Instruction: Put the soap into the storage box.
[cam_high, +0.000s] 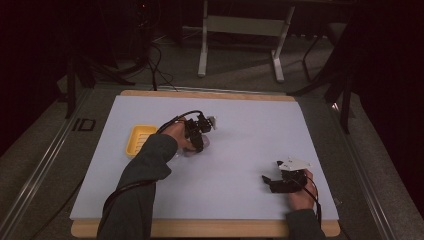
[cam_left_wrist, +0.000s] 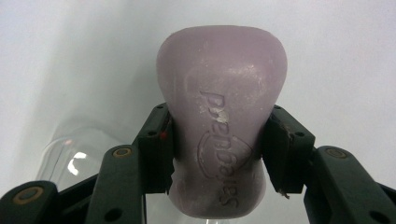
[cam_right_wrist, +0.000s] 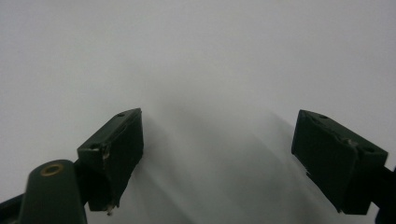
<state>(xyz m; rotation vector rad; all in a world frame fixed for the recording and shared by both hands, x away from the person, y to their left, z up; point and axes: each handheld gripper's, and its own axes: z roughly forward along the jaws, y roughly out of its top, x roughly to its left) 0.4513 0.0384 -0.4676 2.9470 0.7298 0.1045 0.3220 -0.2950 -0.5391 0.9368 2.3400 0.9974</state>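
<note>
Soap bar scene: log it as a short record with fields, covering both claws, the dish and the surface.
held item: pale purple soap bar with embossed lettering
left claw: shut on the soap bar, pads pressing its two sides
right claw: open, nothing between its jaws, over bare white mat
yellow soap dish: on the mat, left of the left claw, nothing seen in it
clear plastic item: beside the left claw, kind unclear
white mat: covers the wooden table

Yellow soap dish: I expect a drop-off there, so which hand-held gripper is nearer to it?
Left hand-held gripper, just right of the yellow soap dish; right hand-held gripper sits far across the mat.
</note>
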